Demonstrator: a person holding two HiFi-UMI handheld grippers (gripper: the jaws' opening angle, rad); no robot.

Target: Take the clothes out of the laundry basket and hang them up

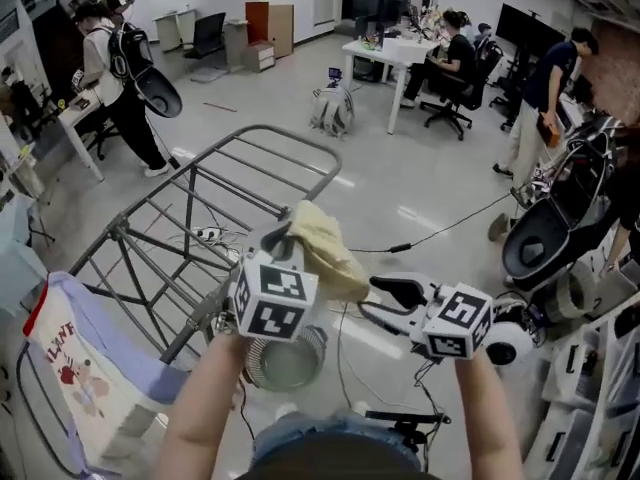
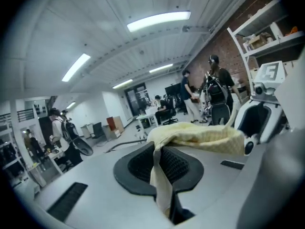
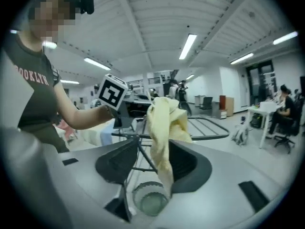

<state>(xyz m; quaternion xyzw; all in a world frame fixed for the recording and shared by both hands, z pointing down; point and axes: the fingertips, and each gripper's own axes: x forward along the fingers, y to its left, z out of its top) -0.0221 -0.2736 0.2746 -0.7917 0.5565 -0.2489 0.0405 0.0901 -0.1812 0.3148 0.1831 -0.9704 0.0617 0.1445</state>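
Observation:
A pale yellow cloth hangs in the air above the near end of the grey metal drying rack. My left gripper is shut on its upper corner; in the left gripper view the cloth is pinched between the closed jaws and drapes off to the right. My right gripper is just right of the cloth and open. In the right gripper view the cloth dangles between the spread jaws, with a gap on its left side. The round laundry basket stands on the floor below.
A white and lavender garment with a red print hangs over the rack's near left corner. A black and white machine stands at the right, with a cable across the floor. People stand and sit at desks farther back.

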